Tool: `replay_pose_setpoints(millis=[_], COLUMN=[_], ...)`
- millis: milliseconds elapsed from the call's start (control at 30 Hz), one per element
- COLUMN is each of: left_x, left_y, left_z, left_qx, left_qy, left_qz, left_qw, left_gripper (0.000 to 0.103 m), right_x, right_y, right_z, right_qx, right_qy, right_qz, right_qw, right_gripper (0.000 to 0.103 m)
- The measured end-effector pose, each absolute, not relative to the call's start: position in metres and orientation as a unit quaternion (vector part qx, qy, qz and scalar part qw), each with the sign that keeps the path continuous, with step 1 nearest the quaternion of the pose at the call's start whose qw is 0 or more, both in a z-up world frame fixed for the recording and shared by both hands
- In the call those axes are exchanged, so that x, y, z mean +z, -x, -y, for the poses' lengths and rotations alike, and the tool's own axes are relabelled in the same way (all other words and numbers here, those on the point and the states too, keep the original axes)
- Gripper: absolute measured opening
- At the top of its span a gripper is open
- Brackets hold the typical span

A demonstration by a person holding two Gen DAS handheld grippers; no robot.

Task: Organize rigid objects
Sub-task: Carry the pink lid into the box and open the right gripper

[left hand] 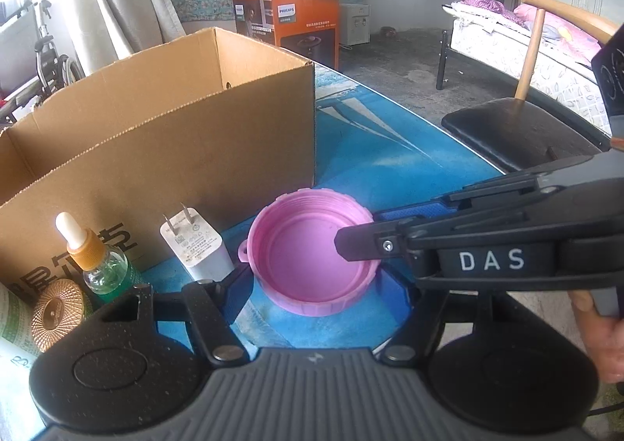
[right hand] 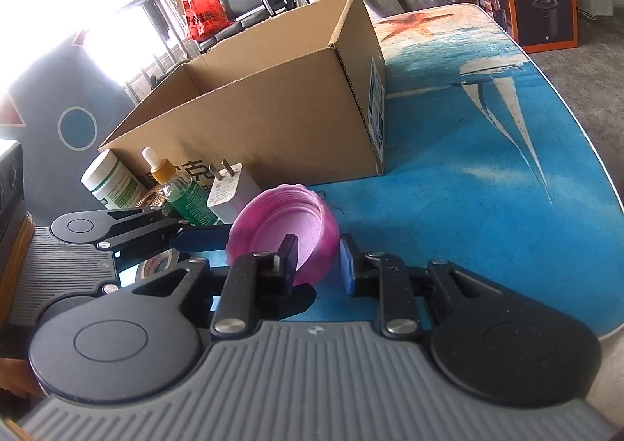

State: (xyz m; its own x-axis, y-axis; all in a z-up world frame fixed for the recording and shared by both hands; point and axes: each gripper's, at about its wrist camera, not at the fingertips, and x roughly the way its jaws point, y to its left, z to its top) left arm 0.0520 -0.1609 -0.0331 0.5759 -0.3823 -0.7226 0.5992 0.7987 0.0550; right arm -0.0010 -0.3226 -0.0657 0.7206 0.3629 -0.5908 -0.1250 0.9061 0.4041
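A pink screw lid (left hand: pixel 308 257) lies open side up on the blue table, in front of the open cardboard box (left hand: pixel 156 137). My left gripper (left hand: pixel 314 285) straddles it, with a pad against each outer side. My right gripper (left hand: pixel 370 230) comes in from the right and pinches the lid's wall, one finger inside and one outside. In the right wrist view the lid (right hand: pixel 312 230) is tilted, with its near wall clamped in the right gripper (right hand: pixel 318 265). One finger of the left gripper (right hand: pixel 195 234) reaches the lid's left side there.
Left of the lid stand a white charger plug (left hand: pixel 195 246), a green dropper bottle (left hand: pixel 103 265), a gold ribbed cap (left hand: pixel 58 314) and a white green-labelled bottle (right hand: pixel 113 183). A tape roll (right hand: pixel 156 265) lies under the left gripper. A black chair seat (left hand: pixel 518 129) is beyond the table edge (left hand: pixel 448 129).
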Motion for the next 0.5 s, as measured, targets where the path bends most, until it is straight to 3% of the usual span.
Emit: replay_pose_setpoints(millis=[500], left_x=[0.070], left_y=[-0.048], left_z=[0.125], left_qx=[-0.222], left_qy=[-0.147], left_qz=[-0.239], left_qw=[0.934], left_gripper=[0.071], right_x=[0.047], right_y=[0.006], right_z=[0.289], right_qx=[0.181], right_qy=[-0.103], right_qz=[-0.223], right_qw=[0.953], right_gripper=[0.024])
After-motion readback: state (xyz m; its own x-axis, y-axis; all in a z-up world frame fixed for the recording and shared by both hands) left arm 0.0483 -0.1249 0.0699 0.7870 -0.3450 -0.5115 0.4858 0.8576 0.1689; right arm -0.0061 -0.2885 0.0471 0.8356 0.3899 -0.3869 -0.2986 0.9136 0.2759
